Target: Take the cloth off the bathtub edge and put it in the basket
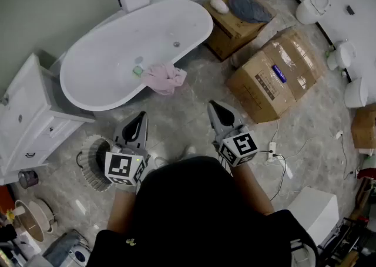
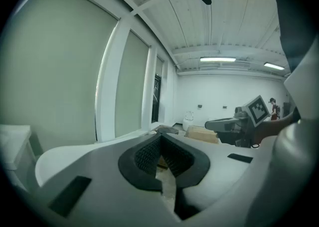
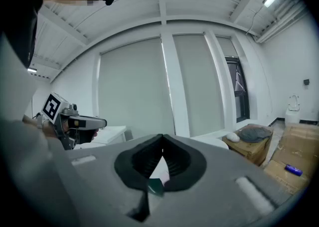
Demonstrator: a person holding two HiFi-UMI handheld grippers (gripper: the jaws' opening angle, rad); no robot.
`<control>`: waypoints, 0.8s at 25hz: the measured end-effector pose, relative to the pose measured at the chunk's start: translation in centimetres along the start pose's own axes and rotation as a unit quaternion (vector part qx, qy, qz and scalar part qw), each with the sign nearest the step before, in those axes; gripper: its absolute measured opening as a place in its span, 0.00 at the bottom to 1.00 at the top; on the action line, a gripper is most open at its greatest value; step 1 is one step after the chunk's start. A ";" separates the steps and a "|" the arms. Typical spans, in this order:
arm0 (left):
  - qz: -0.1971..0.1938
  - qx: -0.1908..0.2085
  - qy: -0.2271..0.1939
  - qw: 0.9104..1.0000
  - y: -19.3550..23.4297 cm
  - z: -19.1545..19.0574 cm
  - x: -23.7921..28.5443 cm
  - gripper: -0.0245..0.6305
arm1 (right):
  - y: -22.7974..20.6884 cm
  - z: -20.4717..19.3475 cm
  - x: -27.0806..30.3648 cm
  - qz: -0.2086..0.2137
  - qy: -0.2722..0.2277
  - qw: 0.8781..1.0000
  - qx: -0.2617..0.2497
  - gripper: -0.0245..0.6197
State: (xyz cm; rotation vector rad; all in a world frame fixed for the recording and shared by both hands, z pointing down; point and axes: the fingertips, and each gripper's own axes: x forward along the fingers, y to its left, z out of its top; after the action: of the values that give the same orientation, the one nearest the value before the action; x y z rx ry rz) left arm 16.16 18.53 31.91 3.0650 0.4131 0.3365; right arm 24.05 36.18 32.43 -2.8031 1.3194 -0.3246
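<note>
1. The pink cloth [image 1: 165, 78] is draped over the near rim of the bathtub [image 1: 111, 54].
2. The basket [image 1: 93, 161] stands near the bathtub's side.
3. The left gripper [image 1: 141, 117] and the right gripper [image 1: 215, 107] have their jaws together and empty, short of the bathtub.

Ceiling tube lights [image 2: 218, 60] wash the white scene evenly, leaving only faint, soft shadows. The 2 gripper views curve hard into black corners, with close foreground blurred.
</note>
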 end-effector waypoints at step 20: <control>0.027 -0.012 0.040 0.999 -5.4 -2.1 6.6 0.06 | -10.8 -1.6 -2.6 0.008 -0.007 0.998 0.060 0.03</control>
State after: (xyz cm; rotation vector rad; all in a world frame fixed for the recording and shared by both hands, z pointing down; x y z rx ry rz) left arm 20.51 25.51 34.98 3.0522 0.3283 0.4650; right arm 30.32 45.25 34.76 -2.6903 1.2726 -0.3715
